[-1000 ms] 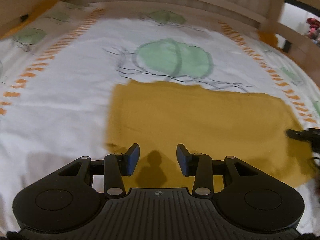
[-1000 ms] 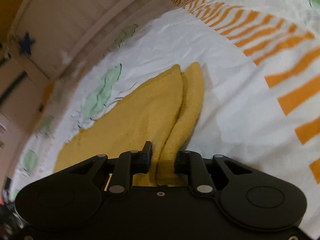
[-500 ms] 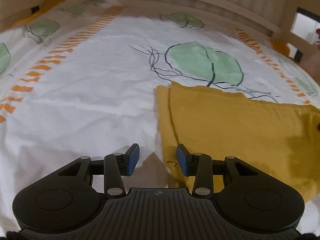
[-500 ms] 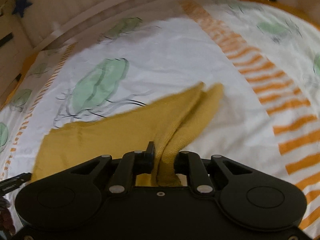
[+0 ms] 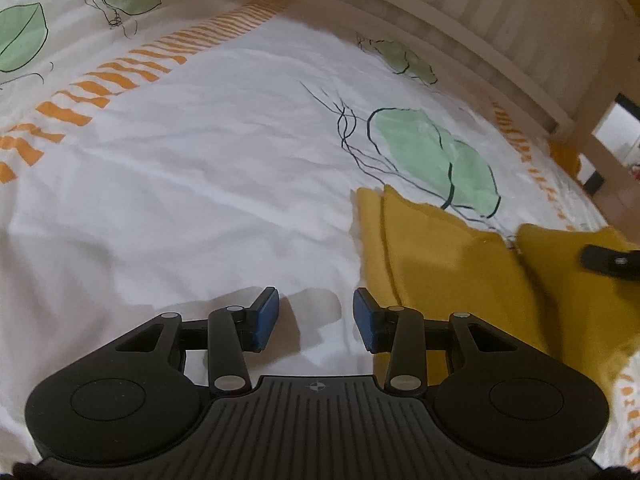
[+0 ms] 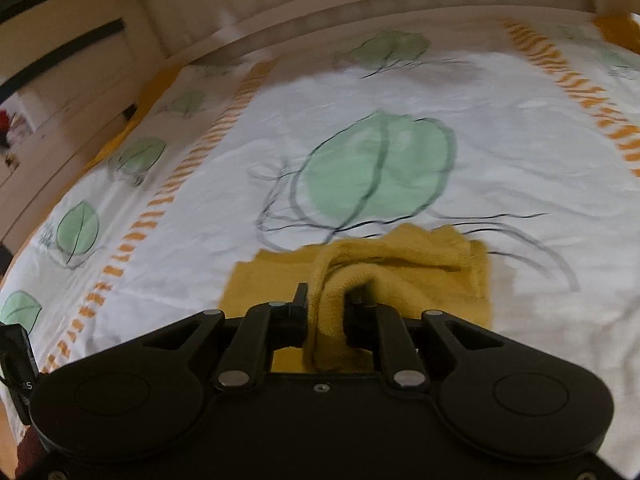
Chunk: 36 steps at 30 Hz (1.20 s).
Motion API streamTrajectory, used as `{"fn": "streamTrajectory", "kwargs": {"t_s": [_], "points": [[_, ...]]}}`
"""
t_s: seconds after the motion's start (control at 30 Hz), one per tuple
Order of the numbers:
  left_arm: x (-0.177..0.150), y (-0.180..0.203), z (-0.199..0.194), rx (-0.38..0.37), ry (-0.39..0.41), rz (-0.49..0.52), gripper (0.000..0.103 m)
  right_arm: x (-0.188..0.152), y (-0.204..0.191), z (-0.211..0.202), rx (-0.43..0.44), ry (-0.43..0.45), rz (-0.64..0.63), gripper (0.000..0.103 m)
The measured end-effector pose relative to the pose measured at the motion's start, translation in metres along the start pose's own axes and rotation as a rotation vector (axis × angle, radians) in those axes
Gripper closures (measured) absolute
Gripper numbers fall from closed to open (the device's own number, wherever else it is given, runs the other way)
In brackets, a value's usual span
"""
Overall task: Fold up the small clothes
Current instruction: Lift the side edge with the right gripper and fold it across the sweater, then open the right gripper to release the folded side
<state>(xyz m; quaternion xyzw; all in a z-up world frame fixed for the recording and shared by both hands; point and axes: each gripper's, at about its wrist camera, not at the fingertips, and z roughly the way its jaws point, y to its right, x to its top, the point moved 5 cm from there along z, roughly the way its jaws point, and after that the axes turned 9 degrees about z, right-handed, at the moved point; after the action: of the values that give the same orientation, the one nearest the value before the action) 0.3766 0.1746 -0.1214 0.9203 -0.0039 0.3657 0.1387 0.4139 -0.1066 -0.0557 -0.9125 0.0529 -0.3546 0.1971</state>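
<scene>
From the left wrist view, the left hand-held gripper [image 5: 316, 316] hovers wide open and empty over the bed sheet [image 5: 192, 184], with the yellow garment [image 5: 448, 264] lying just to its right, its free edge running away from the camera. From the right wrist view, the right hand-held gripper [image 6: 326, 312] is clamped on a bunched fold of the yellow garment [image 6: 400, 264], lifted over the flat part, so the right hand is nearer; a wooden bed rail [image 6: 360, 4] borders the leaf-printed sheet.

Leaf-print bedsheet [image 5: 200, 184]; pale wooden bed rail [image 5: 460, 36]
</scene>
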Motion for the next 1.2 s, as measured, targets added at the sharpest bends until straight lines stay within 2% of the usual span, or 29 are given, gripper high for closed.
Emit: {"fn": "streamTrajectory", "kwargs": {"t_s": [0.13, 0.4, 0.47, 0.53, 0.57, 0.63, 0.8, 0.87, 1.03, 1.2], "points": [[0.0, -0.003, 0.001, -0.004, 0.001, -0.015, 0.063, -0.013, -0.025, 0.026, 0.003, -0.034, -0.021, 0.083], [0.0, -0.004, 0.002, -0.014, -0.001, -0.02, 0.063, -0.04, -0.057, 0.058, -0.045, -0.091, -0.145, 0.082], [0.0, -0.005, 0.002, -0.016, 0.0, -0.021, 0.063, -0.045, -0.062, 0.064, -0.045, -0.11, -0.166, 0.074], [-0.001, -0.005, 0.002, -0.015, 0.002, -0.022, 0.063, -0.047, -0.064, 0.067, -0.017, -0.123, -0.156, 0.068], [-0.001, -0.004, 0.001, -0.014, 0.002, -0.022, 0.063, -0.048, -0.065, 0.067, 0.011, -0.122, -0.146, 0.061], [-0.001, -0.005, 0.001, -0.012, 0.003, -0.026, 0.063, -0.046, -0.069, 0.063, 0.075, -0.109, -0.129, 0.057], [-0.001, -0.006, 0.001, -0.01, 0.005, -0.029, 0.063, -0.037, -0.073, 0.035, 0.205, -0.053, -0.105, 0.056], [-0.001, -0.005, 0.0, -0.01, 0.005, -0.028, 0.063, -0.032, -0.07, 0.021, 0.225, -0.025, -0.107, 0.056], [0.0, -0.006, -0.003, -0.011, 0.018, -0.027, 0.063, -0.026, -0.043, 0.002, 0.164, 0.022, -0.092, 0.056], [0.0, -0.004, -0.004, -0.015, 0.023, -0.022, 0.063, -0.048, -0.022, 0.008, 0.057, -0.007, -0.124, 0.054]]}}
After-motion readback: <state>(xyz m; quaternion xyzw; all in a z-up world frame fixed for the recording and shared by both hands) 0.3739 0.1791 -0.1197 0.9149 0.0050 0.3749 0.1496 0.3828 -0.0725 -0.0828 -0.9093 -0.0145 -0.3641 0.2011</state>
